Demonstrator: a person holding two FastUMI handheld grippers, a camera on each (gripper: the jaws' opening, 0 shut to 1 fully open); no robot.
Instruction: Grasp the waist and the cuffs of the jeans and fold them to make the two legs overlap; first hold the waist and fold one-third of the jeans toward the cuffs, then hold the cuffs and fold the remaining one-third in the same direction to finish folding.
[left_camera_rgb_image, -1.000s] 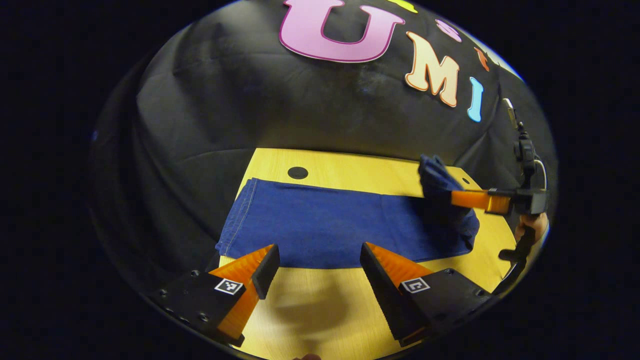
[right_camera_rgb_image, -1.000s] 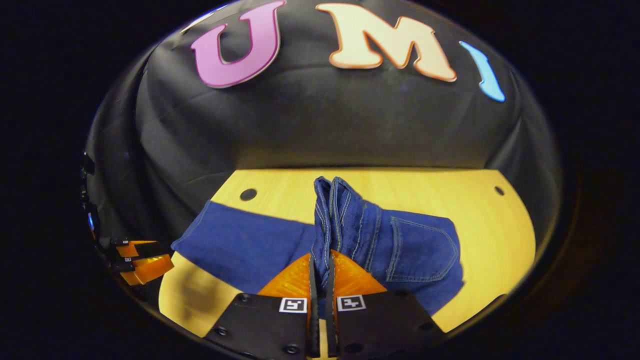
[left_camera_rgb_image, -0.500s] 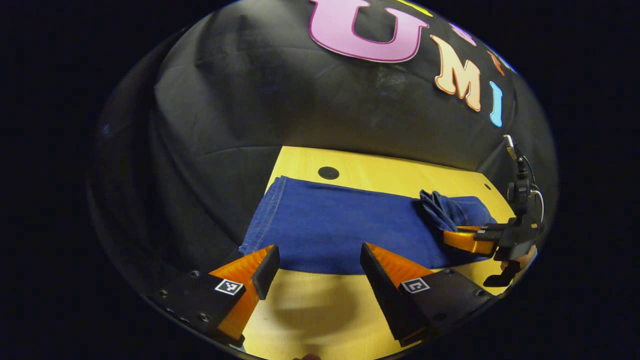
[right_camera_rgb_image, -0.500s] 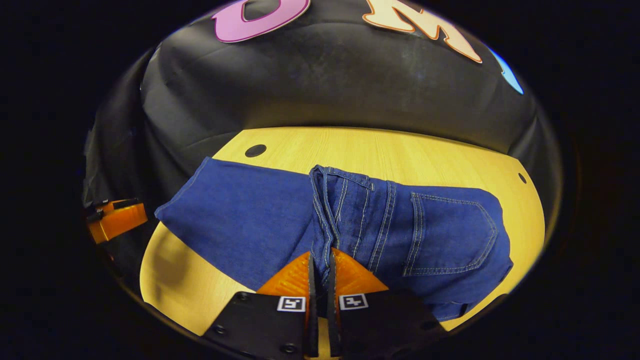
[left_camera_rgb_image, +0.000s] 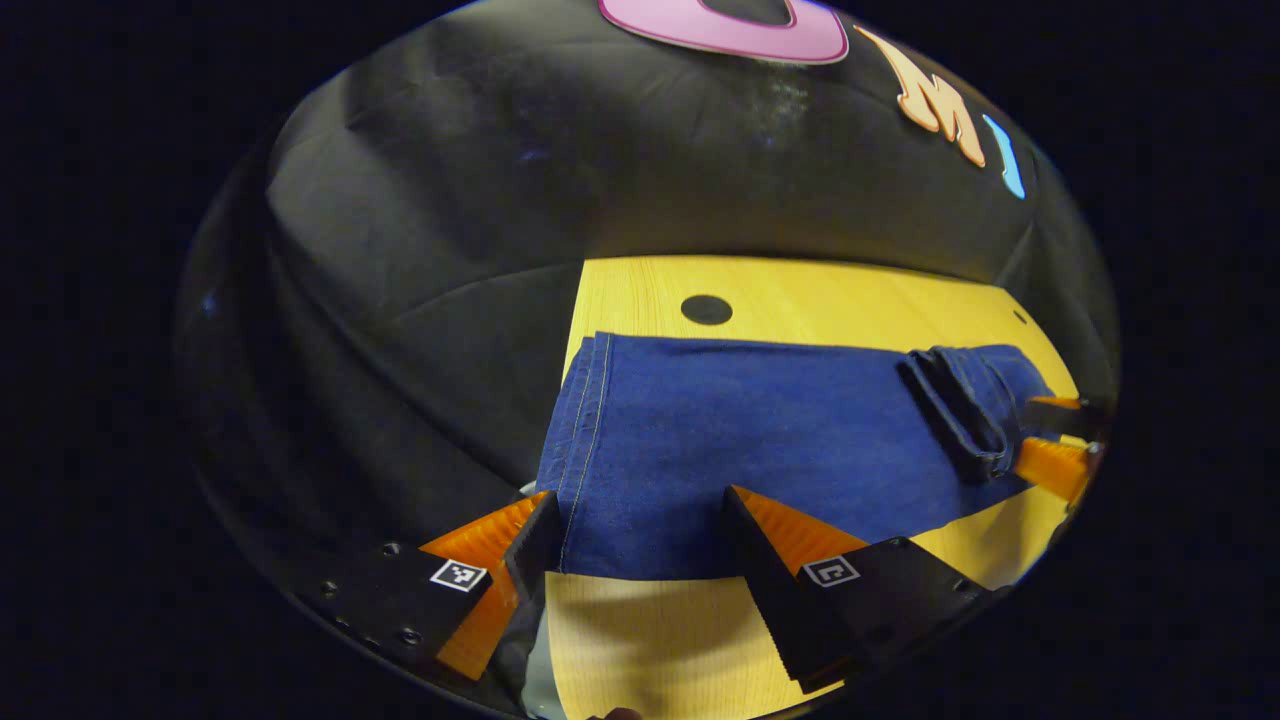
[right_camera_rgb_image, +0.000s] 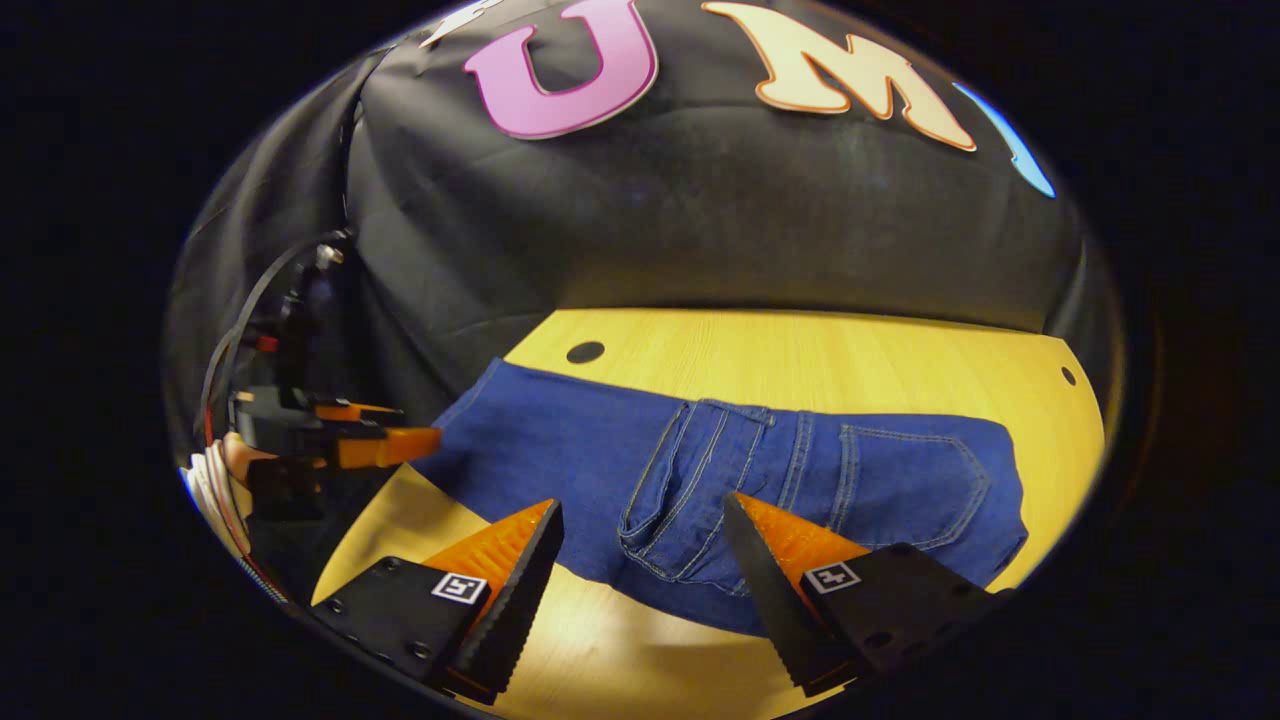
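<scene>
Left gripper (left_camera_rgb_image: 637, 520) with fingers spread wide, straddling the cuff end of the jeans (left_camera_rgb_image: 740, 440) without pinching it — one finger at the hemmed corner, the other over the near edge. Right gripper (right_camera_rgb_image: 640, 535) likewise gaping, its fingers either side of the waistband (right_camera_rgb_image: 690, 480), gripping nothing. Jeans lying flat on the yellow counter (right_camera_rgb_image: 800, 350), legs stacked, waist third folded over toward the cuffs with a back pocket (right_camera_rgb_image: 915, 475) facing up. Dark round hole (left_camera_rgb_image: 706, 309) in the counter just beyond the cuff end.
</scene>
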